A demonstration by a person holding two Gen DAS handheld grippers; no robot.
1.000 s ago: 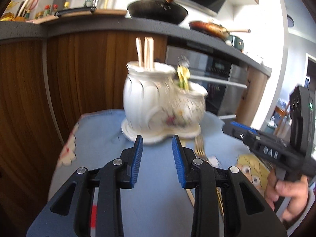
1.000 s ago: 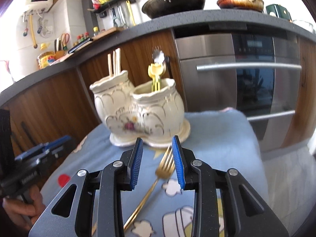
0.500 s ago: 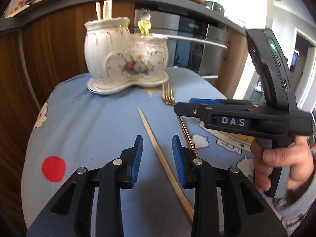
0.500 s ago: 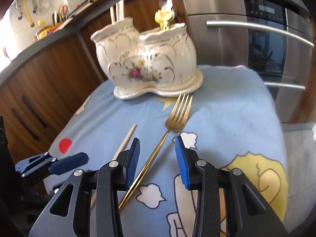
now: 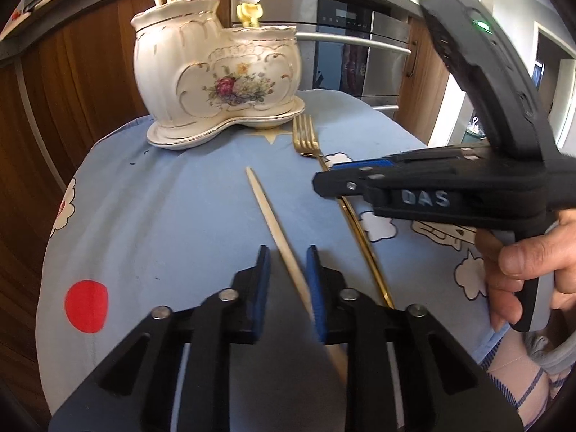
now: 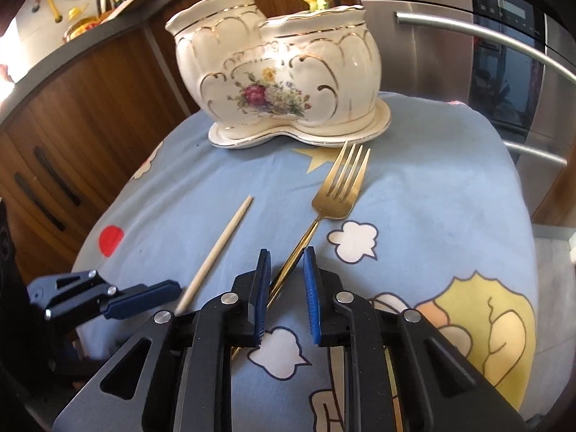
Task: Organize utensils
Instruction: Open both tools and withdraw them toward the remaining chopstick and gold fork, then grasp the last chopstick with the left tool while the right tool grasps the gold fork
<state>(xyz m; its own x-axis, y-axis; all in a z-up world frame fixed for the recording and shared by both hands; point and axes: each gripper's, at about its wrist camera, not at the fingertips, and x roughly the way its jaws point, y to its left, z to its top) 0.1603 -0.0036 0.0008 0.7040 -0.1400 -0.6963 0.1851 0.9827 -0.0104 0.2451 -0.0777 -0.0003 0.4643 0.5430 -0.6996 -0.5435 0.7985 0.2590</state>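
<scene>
A single wooden chopstick (image 5: 273, 223) and a gold fork (image 5: 306, 136) lie side by side on the blue cartoon tablecloth (image 5: 162, 216). Behind them stands a white floral ceramic holder (image 5: 216, 72) with two pots: chopsticks stick out of one, yellow-handled cutlery out of the other. My left gripper (image 5: 288, 250) is low over the cloth, its jaws closing around the chopstick's near part; the stick lies against the right pad only. My right gripper (image 6: 287, 252) straddles the fork's handle (image 6: 298, 248), its jaws closing too, with a gap on the right side.
A person's hand (image 5: 522, 270) holds the right gripper. Wooden cabinet fronts (image 6: 72, 126) and a steel oven (image 6: 486, 72) stand close behind the small table. The cloth drops off at the table's rounded edges on the left and right.
Both grippers dropped toward the table and tilted down. The chopstick now sits between the left jaws and the fork handle between the right jaws. Both pairs of jaws have narrowed.
</scene>
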